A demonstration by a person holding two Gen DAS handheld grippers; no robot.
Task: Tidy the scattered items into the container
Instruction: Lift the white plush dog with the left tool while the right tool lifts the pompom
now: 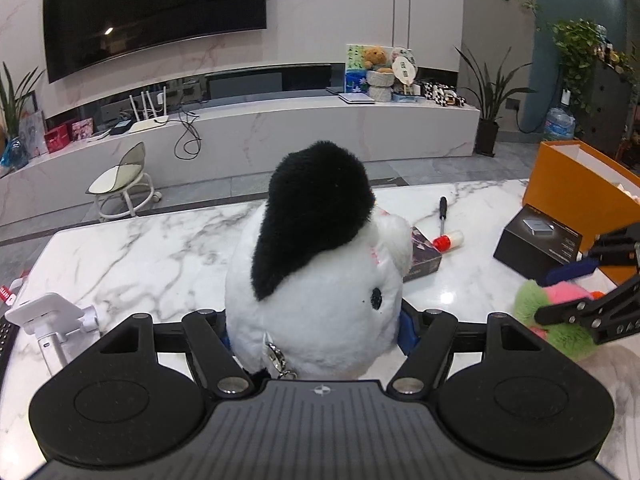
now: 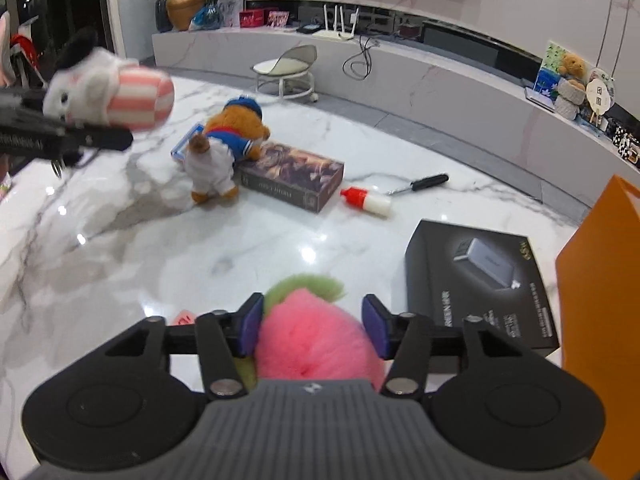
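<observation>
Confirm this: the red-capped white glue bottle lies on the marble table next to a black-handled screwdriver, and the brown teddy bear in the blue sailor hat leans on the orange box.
Wrong on one point. The brown teddy bear in the blue sailor hat leans on the dark patterned book-shaped box, not the orange one, as the right wrist view shows. The red-capped white glue bottle does lie beside the black-handled screwdriver.

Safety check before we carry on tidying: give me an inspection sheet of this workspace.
Surface: glossy white marble-pattern table, glare spots.
Job's things: open orange cardboard box at the right edge; brown teddy in sailor outfit, dark patterned rectangular box, red-capped white bottle, black-handled screwdriver and black product carton on the table.
Clutter: white folding phone stand at the left edge.
Grippers: left gripper shut on white plush toy with black ear, off the table; right gripper around fluffy pink and green toy, pad contact unclear.
Cables: black cable looped on the television ledge.
Surroundings: dark wall television, small white stool, potted plant.
</observation>
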